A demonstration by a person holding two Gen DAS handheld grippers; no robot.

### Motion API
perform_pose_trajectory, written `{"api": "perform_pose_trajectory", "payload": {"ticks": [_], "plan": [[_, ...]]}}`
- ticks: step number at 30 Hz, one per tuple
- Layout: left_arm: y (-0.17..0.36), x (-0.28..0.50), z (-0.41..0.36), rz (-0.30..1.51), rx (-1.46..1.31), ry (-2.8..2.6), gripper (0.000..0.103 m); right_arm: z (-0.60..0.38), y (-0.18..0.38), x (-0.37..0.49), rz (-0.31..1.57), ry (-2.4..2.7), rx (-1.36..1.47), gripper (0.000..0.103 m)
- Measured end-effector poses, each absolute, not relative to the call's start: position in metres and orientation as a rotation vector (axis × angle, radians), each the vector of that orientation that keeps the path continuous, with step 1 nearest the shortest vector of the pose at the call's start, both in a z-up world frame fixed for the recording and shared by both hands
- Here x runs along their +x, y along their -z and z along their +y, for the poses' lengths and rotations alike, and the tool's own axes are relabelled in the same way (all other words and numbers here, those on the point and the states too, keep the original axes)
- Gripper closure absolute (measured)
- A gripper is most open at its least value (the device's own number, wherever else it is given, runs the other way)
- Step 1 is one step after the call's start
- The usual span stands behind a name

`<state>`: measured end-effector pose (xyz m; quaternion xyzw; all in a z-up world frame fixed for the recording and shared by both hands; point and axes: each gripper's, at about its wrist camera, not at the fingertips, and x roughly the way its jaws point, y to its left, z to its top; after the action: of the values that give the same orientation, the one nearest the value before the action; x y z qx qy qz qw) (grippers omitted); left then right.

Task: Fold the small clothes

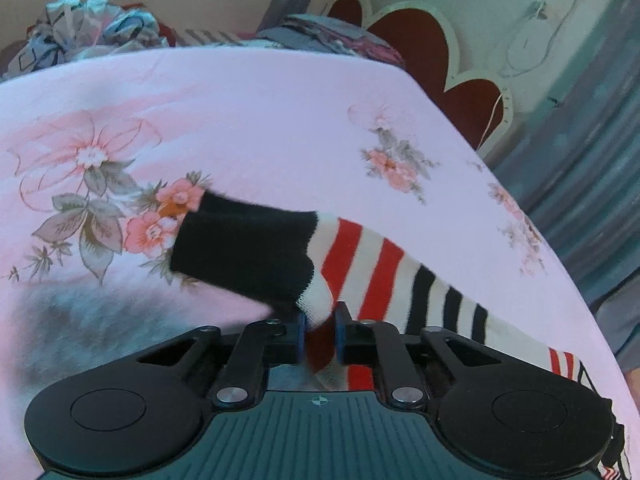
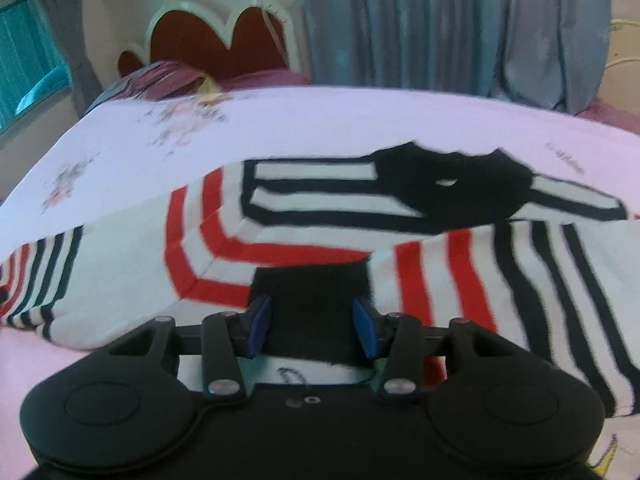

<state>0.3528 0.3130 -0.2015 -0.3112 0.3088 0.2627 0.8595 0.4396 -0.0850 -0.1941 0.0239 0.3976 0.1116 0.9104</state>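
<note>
In the left wrist view, the left gripper [image 1: 320,334] sits at the bottom middle of the frame. Its two blue pads [image 1: 302,336] are close together and pinch a bit of the striped shirt [image 1: 360,264]. The part in the jaws is the white edge of a sleeve, just below the black cuff [image 1: 240,248]. The sleeve reaches from the jaws up toward the left middle of the frame, and it looks lifted a little off the pink bedsheet [image 1: 240,112]. The rest of the shirt runs down to the lower right, with red stripes first and then black ones.

The sheet has pink flowers [image 1: 160,220] printed on it. A pile of crumpled clothes [image 1: 88,28] lies at the upper left. A red headboard [image 1: 420,48] with a white wavy rim stands at the upper right.

In the right wrist view, the right gripper [image 2: 312,330] is at the bottom middle. Its blue pads [image 2: 258,330] stand well apart, with a black part of the shirt [image 2: 312,296] between them. The picture is blurry, so I cannot tell if the pads press the cloth. The shirt [image 2: 320,216] spreads across the middle of the frame on the sheet [image 2: 360,120]. Its black collar [image 2: 460,184] is at the upper right middle. Grey-blue curtains [image 2: 440,20] hang at the top.
</note>
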Motion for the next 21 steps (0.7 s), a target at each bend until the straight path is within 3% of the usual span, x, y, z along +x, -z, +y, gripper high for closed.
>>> {"api": "perform_pose_trajectory", "payload": {"ticks": [6, 12, 21], "plan": [[0.158, 0.371, 0.268, 0.571, -0.505, -0.402, 0.092, -0.093, 0.195, 0.442, 0.851, -0.259, 0.075, 0.06], [0.117, 0.407, 0.175, 0.548, -0.346, -0.111, 0.092, -0.119, 0.177, 0.43, 0.809, -0.249, 0.146, 0.059], [0.144, 0.446, 0.001, 0.674, -0.156, 0.236, 0.092, -0.192, 0.168, 0.403, 0.771, -0.123, 0.192, 0.058]]}}
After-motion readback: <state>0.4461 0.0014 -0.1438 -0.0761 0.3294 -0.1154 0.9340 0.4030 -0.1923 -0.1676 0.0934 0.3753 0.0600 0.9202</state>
